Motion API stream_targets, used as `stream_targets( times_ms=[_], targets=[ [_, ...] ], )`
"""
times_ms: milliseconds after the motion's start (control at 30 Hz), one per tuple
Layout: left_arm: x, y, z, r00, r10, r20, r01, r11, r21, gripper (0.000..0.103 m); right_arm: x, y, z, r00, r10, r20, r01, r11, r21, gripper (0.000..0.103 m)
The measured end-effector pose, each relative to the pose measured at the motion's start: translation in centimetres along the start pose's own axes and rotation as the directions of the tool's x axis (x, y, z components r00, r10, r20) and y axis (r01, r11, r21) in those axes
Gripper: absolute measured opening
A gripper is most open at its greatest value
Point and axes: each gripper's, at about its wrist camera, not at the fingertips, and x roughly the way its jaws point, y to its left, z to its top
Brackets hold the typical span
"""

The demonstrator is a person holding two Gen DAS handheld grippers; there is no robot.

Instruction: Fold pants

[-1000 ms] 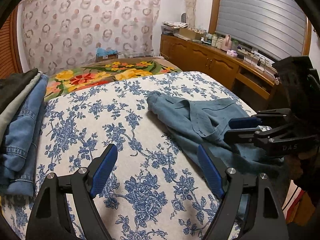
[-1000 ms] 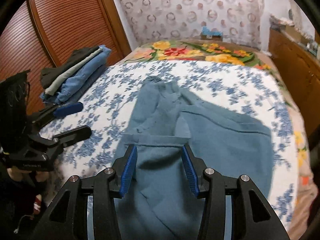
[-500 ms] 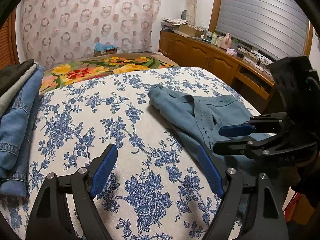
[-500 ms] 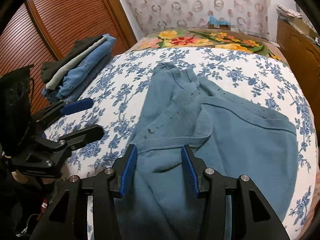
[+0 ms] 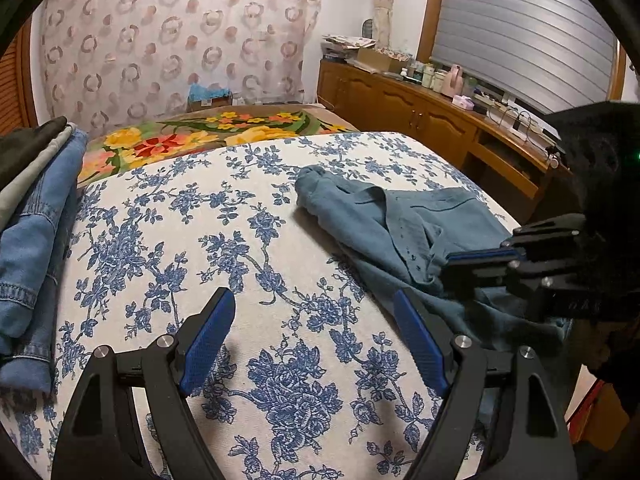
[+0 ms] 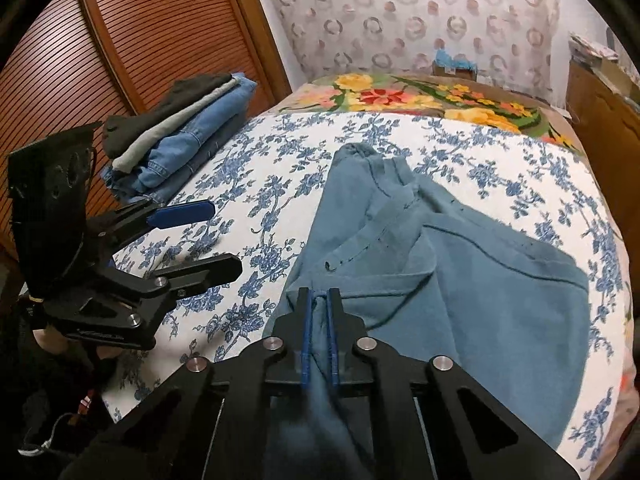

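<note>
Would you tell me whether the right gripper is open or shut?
Shut: the right gripper pinches a fold of the blue pants between its pads.

Teal-blue pants (image 6: 460, 280), white bedspread (image 5: 168, 240) with blue flowers, blue-padded black claw (image 6: 319, 296)

Teal pants (image 6: 460, 280): 1, spread on bed (image 6: 500, 152)
Folded garments in stack (image 6: 176, 132): 4 visible layers, namely 1 black, 1 grey, 2 denim
Claws: 2, left claw (image 5: 316, 336), right claw (image 6: 319, 312)
Floral blanket (image 6: 420, 98): 1
</note>
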Motion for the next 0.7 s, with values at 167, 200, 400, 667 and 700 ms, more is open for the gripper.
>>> stream_targets(
  times_ms=[167,200,400,667,700],
  targets=[
    [0.1,-0.9,0.2,1.0,-0.002,-0.007,0.002,1.0,0.017,0.082,-1.5,-0.7,0.0,0.999,-0.027,0.038,0.027,1.0,0.0,0.004],
    [0.2,-1.0,0.3,1.0,-0.004,-0.008,0.004,1.0,0.02,0.082,-1.7,-0.9,0.1,0.998,-0.033,0.045,0.032,0.999,0.002,0.004],
    [0.9,-2.1,0.7,1.0,-0.021,-0.023,0.022,0.999,0.039,0.082,-3.9,-3.2,0.3,0.991,-0.094,0.093,0.093,0.995,0.016,0.003],
    [2.9,-2.9,0.2,0.995,-0.016,-0.098,0.022,0.998,0.061,0.082,-4.8,-7.3,-0.8,0.975,-0.205,0.085,0.198,0.977,0.083,0.003],
    [3.1,-3.0,0.2,0.994,-0.014,-0.104,0.021,0.998,0.064,0.082,-4.8,-7.6,-0.9,0.973,-0.215,0.083,0.208,0.974,0.088,0.003]
  ],
)
